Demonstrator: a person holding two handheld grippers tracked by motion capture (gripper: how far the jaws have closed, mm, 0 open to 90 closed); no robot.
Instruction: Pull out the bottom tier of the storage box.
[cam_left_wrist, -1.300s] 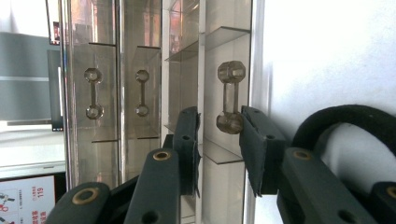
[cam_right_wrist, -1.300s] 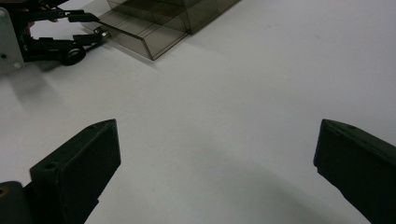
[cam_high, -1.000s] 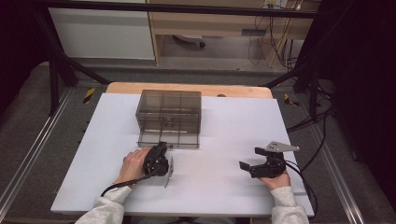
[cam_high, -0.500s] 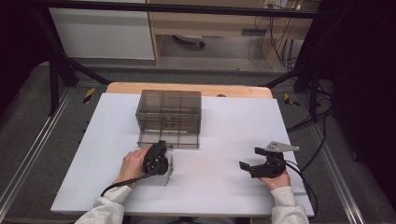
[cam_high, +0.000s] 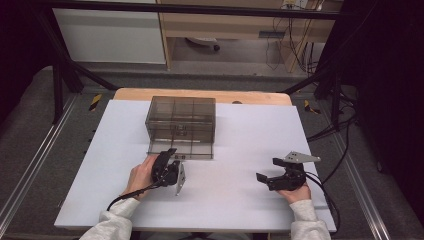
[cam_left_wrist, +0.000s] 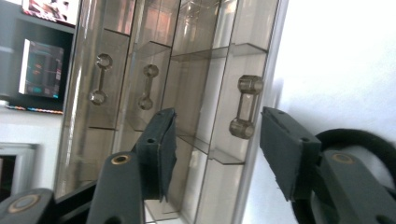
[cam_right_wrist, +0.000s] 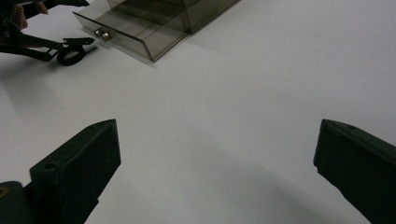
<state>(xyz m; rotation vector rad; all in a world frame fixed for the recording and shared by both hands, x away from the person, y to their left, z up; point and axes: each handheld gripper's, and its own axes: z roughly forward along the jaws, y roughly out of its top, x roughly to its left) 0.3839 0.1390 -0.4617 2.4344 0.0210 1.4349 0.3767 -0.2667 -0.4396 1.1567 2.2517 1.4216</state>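
Drawer (cam_high: 181, 150) of the smoky cabinet (cam_high: 181, 119) was pulled part-way out. Its handle (cam_left_wrist: 245, 107) sat untouched between left gripper (cam_left_wrist: 215, 144), whose jaws had just been opening. Right gripper (cam_right_wrist: 217, 163) idled wide apart, well off.

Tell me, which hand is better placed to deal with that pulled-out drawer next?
Left, probably. The left tool sits right at the drawer, its open jaws astride the drawer's handle. The right tool rests far away over bare table.

The drawer box (cam_high: 181, 122) is smoky, see-through plastic with a glossy, smooth finish; its drawer handle (cam_left_wrist: 245, 106) is the same clear plastic. The table (cam_high: 240, 145) has a smooth, matt white top over a bare wooden edge (cam_high: 200, 95). The left gripper (cam_left_wrist: 215, 144) has matt black jaws with brass-coloured metal rivets.
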